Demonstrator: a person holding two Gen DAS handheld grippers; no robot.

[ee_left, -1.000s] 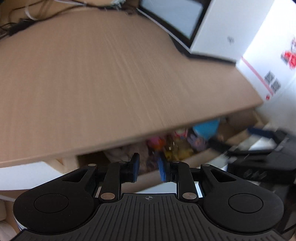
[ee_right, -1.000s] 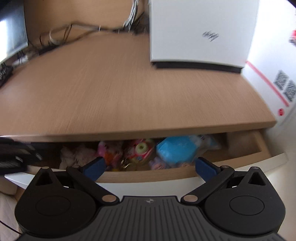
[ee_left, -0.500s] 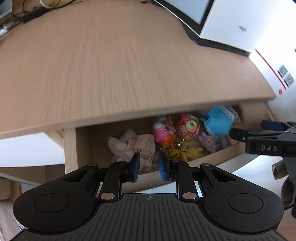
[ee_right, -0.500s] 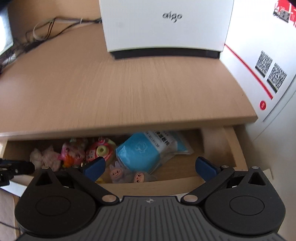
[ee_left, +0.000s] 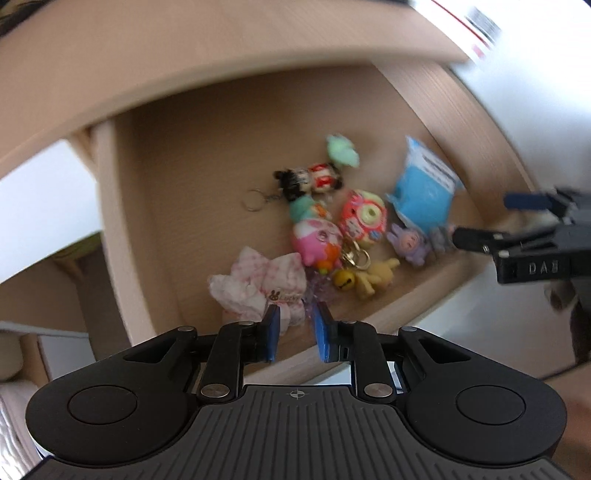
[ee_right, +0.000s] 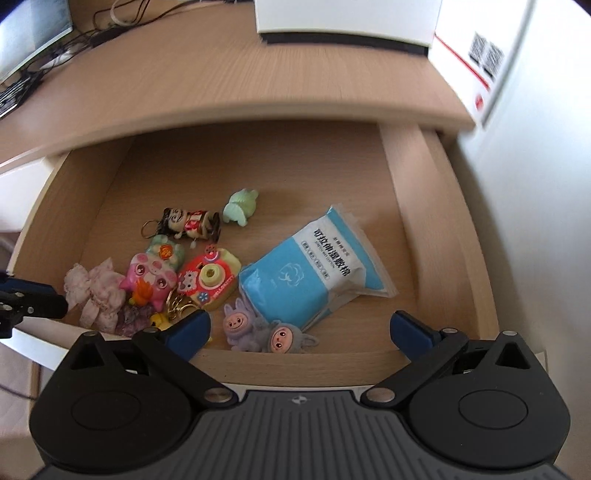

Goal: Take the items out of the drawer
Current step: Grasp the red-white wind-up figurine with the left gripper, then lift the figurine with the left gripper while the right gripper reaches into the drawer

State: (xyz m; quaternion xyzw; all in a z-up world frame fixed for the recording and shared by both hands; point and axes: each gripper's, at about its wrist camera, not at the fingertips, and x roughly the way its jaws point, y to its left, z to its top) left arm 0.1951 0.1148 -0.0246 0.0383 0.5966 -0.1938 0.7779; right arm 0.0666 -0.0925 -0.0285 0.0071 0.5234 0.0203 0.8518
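Note:
The wooden drawer (ee_right: pixel 221 177) stands pulled out under the desk top (ee_right: pixel 221 74). In it lie a blue wipes packet (ee_right: pixel 310 273), two purple bunny figures (ee_right: pixel 240 325), a red toy camera (ee_right: pixel 208 280), a pink toy (ee_right: pixel 147 280), a pink cloth (ee_right: pixel 96 291), a doll keychain (ee_right: pixel 188 221) and a green toy (ee_right: pixel 240 208). My right gripper (ee_right: pixel 301 328) hangs wide open over the drawer's front edge, above the bunnies and the packet. My left gripper (ee_left: pixel 295 332) hovers just above the pink cloth (ee_left: pixel 258 288), its fingers a narrow gap apart and holding nothing.
A white box (ee_right: pixel 347 14) sits at the back of the desk top, and a white carton with QR codes (ee_right: pixel 476 66) stands at the right. A monitor (ee_right: pixel 26 40) and cables are at the back left. The drawer's far half is bare wood.
Both grippers have come forward and tilted down over the drawer. Far more of the drawer's inside shows now than a second ago. Neither gripper's finger spacing has changed.

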